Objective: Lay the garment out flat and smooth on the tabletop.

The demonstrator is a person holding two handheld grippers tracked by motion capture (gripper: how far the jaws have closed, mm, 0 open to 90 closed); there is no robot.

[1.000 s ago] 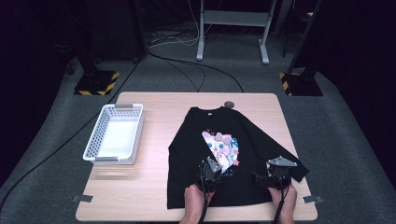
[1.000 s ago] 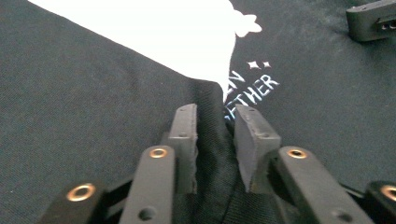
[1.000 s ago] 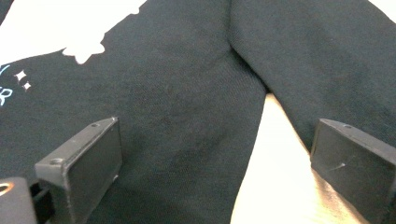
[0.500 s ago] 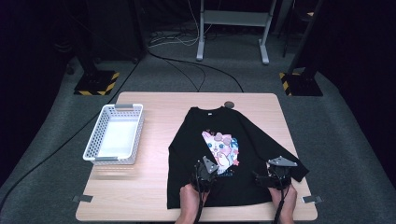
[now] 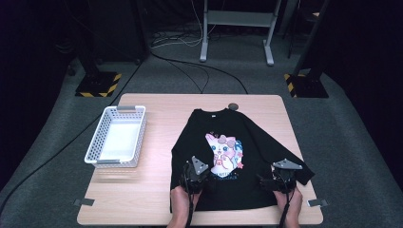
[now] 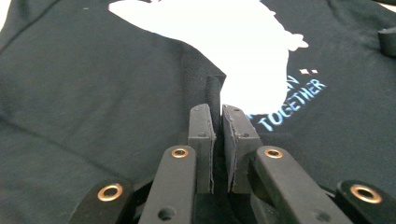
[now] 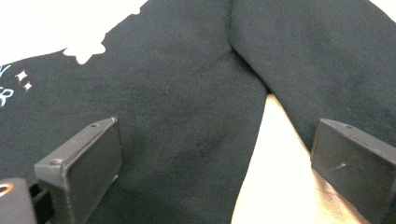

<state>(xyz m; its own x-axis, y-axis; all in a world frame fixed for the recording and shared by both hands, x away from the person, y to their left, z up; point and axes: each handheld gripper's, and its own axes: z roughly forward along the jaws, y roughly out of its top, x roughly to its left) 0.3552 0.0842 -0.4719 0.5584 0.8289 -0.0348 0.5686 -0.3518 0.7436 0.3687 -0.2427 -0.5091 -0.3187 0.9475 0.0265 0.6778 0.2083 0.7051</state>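
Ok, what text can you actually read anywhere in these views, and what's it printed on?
"TOGETHER": light blue print on the black shirt, under the white graphic, left gripper view.
Line above it: ends in what looks like "N"; the rest is washed out in the graphic's glare.
Right gripper view: letter fragments at the left edge of the shirt, cut off, unreadable.
High view: the shirt's print lines are too small to read.
Basket: no text visible.

The black shirt [image 5: 237,161] has its lower front partly hidden under both grippers, its printed figure [image 6: 219,46] washes out to blank white, and the lettering [image 7: 4,88] is cut off.
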